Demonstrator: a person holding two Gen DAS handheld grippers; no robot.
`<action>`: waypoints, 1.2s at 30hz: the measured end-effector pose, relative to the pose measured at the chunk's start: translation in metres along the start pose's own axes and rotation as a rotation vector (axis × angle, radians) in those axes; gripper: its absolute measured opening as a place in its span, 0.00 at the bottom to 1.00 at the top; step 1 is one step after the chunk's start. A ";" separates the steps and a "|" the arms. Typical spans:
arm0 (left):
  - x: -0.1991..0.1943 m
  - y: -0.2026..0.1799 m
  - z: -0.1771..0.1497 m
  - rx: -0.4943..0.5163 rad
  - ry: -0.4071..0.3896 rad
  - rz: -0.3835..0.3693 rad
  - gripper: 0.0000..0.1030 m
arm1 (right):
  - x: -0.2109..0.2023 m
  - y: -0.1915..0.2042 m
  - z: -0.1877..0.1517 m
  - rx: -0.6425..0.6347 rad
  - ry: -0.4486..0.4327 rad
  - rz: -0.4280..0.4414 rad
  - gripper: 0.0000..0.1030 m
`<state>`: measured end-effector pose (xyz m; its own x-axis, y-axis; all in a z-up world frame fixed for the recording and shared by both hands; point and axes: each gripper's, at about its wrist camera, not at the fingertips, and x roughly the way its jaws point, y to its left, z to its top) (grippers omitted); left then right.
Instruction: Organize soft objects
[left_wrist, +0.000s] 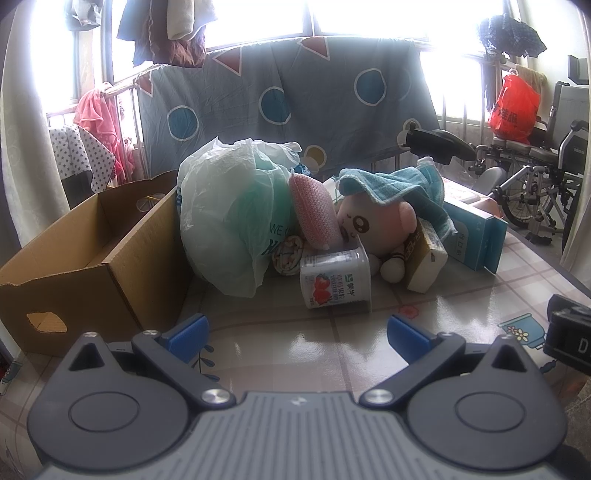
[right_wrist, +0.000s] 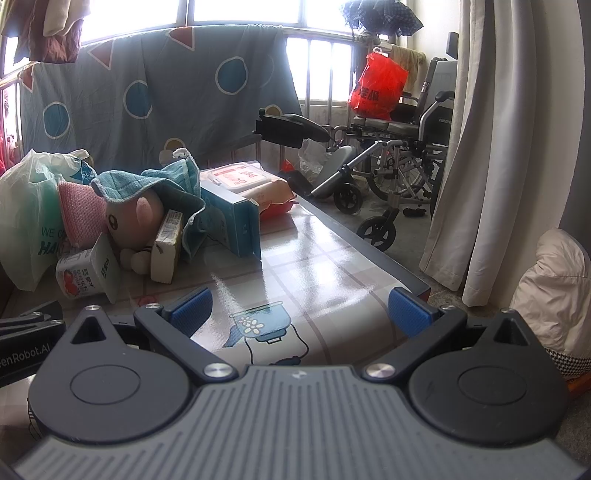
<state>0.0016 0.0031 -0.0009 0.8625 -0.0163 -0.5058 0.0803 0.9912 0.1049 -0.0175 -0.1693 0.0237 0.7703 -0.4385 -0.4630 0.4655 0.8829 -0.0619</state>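
From the left wrist view, the left gripper (left_wrist: 297, 332) hangs low over the tabletop (left_wrist: 332, 332) with its blue fingers (left_wrist: 190, 334) spread wide and nothing between them, aimed at a heap of mixed goods straight ahead. An open cardboard box (left_wrist: 85, 258) stands at the left edge of the heap, touching a bulging plastic bag (left_wrist: 229, 218); empty as far as can be seen, it is probably where the soft things are meant to go. The soft items sit wedged in the middle: a pink sponge (left_wrist: 314, 214) leans between the bag and a plush toy (left_wrist: 373, 229), and a teal cloth (left_wrist: 391, 184) is draped over the toy's head. A yogurt cup (left_wrist: 334, 277) lies tipped on its side in front of them, and a small carton (left_wrist: 424, 258) leans against the toy, so the hard packaging partly blocks a clean reach. From the right wrist view, the right gripper (right_wrist: 299, 310) is likewise wide open and empty, hovering over bare tabletop (right_wrist: 332, 266) well to the right of the heap. Here the teal cloth (right_wrist: 166, 184) shows spilling from the plush toy (right_wrist: 133, 221) down towards a blue box (right_wrist: 236, 221), behind which a pack of wipes (right_wrist: 251, 184) lies flat. The cloth, on top and unpinned, looks the easiest first pick.
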 end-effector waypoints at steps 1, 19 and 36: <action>0.000 0.000 0.000 0.000 0.000 0.000 1.00 | 0.000 0.000 0.000 -0.001 0.000 -0.001 0.99; 0.001 0.001 -0.002 -0.005 0.004 -0.001 1.00 | -0.002 0.000 0.000 -0.007 -0.002 -0.003 0.99; 0.003 0.001 -0.002 -0.007 0.006 0.000 1.00 | -0.001 0.000 0.000 -0.006 -0.002 -0.002 0.99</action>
<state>0.0028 0.0044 -0.0039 0.8595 -0.0157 -0.5108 0.0770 0.9921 0.0990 -0.0181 -0.1687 0.0243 0.7703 -0.4405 -0.4611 0.4642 0.8831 -0.0682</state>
